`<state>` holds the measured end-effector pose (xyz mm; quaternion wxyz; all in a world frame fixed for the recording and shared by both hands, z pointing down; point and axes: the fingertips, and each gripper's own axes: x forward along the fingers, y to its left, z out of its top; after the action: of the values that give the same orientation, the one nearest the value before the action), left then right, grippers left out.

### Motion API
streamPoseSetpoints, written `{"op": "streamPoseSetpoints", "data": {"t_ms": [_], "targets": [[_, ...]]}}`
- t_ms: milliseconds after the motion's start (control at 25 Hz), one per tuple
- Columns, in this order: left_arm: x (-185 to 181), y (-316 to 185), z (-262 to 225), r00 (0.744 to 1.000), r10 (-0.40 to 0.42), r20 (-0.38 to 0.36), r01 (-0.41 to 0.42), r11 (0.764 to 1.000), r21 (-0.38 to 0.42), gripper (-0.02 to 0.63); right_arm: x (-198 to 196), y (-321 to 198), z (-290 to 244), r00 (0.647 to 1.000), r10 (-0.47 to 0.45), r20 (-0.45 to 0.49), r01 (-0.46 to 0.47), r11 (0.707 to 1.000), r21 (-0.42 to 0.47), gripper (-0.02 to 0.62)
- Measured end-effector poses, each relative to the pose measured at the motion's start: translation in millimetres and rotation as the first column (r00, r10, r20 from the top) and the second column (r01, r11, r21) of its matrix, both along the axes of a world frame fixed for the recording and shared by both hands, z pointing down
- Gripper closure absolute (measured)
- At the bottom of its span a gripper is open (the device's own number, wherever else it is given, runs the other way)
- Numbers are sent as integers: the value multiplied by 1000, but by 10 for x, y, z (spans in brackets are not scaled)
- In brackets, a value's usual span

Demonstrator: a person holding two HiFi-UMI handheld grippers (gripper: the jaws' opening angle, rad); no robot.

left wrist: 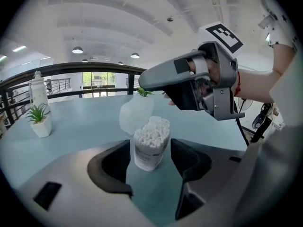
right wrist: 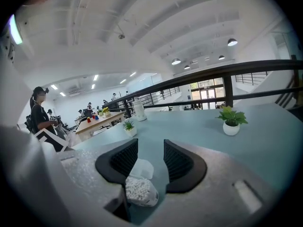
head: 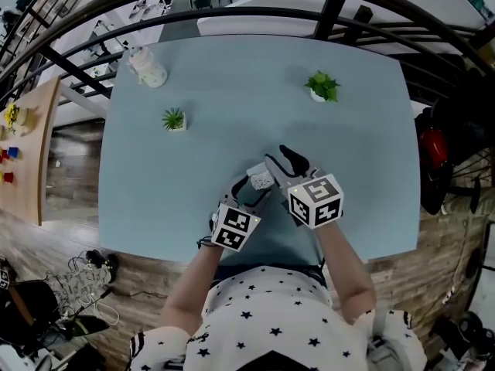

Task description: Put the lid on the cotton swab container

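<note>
The work surface is a pale blue-grey tabletop (head: 232, 76) in an open hall, bounded on its far side by a black metal railing (head: 232, 12). Well beyond the jaws stand a small green potted plant (head: 174, 119), a second potted plant (head: 322, 86) and a white plastic bottle (head: 147, 66).

The clear cylindrical container packed with white cotton swabs (left wrist: 151, 143) stands upright between the jaws of the left gripper (left wrist: 149, 161). Those jaws are spread wide and clear its wall on both sides. The translucent lid (left wrist: 135, 115), apparently hinged, stands raised just behind the container.

The right gripper (right wrist: 150, 148) has its jaws apart, clamping nothing. The lid lies low between them, and the container sits just below the left-hand jaw.

Step in hand: approach, with the lid not yet seated. The next move likely calls for the left jaws to steady the container. The right gripper would then swing the lid over the rim and press it down gently, since the light container may tip.
</note>
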<state>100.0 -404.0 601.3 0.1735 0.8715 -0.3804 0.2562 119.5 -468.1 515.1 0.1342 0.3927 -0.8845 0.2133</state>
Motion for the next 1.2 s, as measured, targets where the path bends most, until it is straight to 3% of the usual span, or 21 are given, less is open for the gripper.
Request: {"op": "streamPoseSetpoints", "data": {"t_ms": [600,1200], "targets": [[41,-52,89,1000,22,6,-22,999,23,373,-178,-66,159,999,-49,1,49,998,-46,440],[34,-61,97,1000,28,7,-28,999,23,373,-85,162,173,999,-48,2,48,997,-57,440]]}}
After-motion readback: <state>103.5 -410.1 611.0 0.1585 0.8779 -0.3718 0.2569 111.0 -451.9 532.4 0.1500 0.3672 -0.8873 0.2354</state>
